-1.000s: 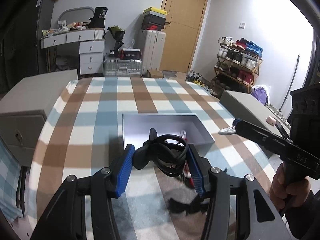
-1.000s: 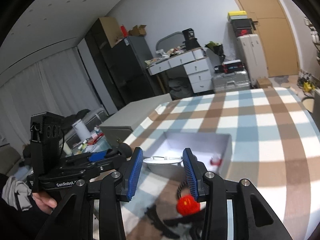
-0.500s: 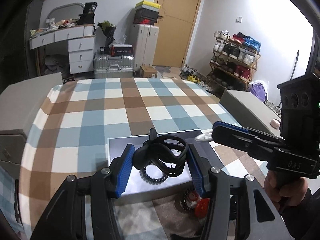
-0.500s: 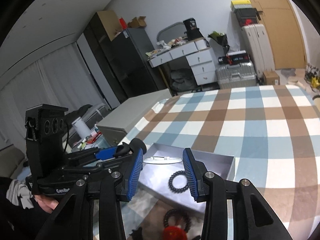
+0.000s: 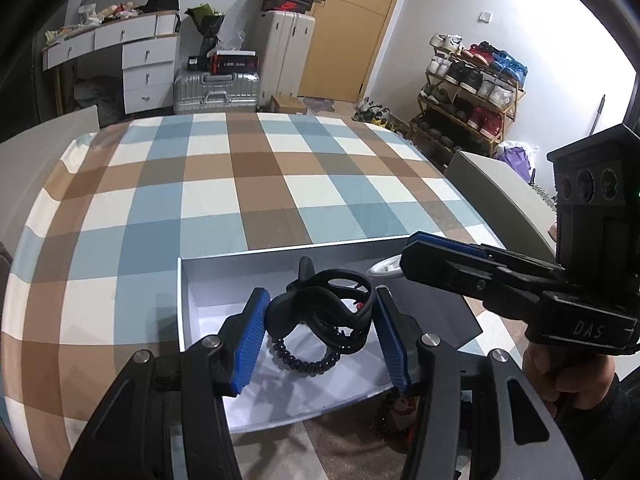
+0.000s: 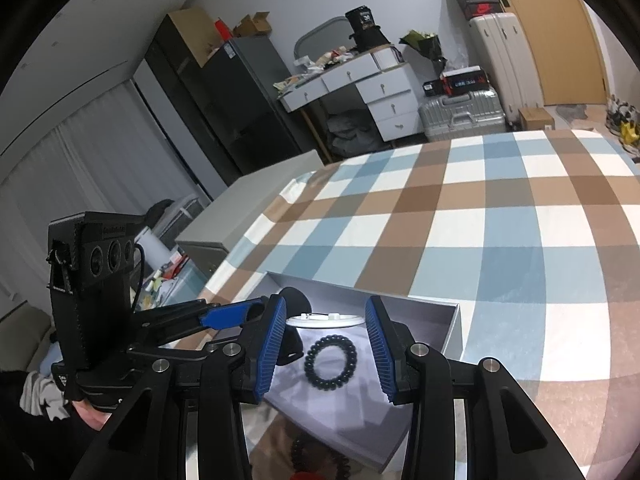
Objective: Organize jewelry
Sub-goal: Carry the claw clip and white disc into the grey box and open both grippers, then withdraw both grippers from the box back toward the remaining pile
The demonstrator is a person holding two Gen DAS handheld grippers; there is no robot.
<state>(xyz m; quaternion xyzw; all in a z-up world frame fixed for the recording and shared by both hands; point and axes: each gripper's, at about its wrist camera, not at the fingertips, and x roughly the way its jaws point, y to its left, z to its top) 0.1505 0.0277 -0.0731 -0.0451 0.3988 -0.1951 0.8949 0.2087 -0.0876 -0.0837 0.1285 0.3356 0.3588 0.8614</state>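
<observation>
My left gripper (image 5: 318, 334) is shut on a black hair claw clip (image 5: 324, 308) and holds it above an open grey box (image 5: 208, 280) on the checked tablecloth. A black beaded bracelet (image 5: 304, 356) lies on the box floor under the clip; it also shows in the right wrist view (image 6: 330, 362). My right gripper (image 6: 326, 344) is shut on a white ring-shaped bangle (image 6: 326, 320) above the same box (image 6: 450, 332). The left gripper shows at the left of the right wrist view (image 6: 228, 316).
A dark beaded bracelet with a red piece (image 5: 394, 410) lies on the cloth in front of the box, also seen in the right wrist view (image 6: 320, 464). Grey cabinets flank the table (image 5: 500, 184). A desk, suitcases and a shoe rack stand behind.
Both grippers have risen and moved forward over the box, each keeping its item. The box interior and the black bracelet inside it have come into view below them.
</observation>
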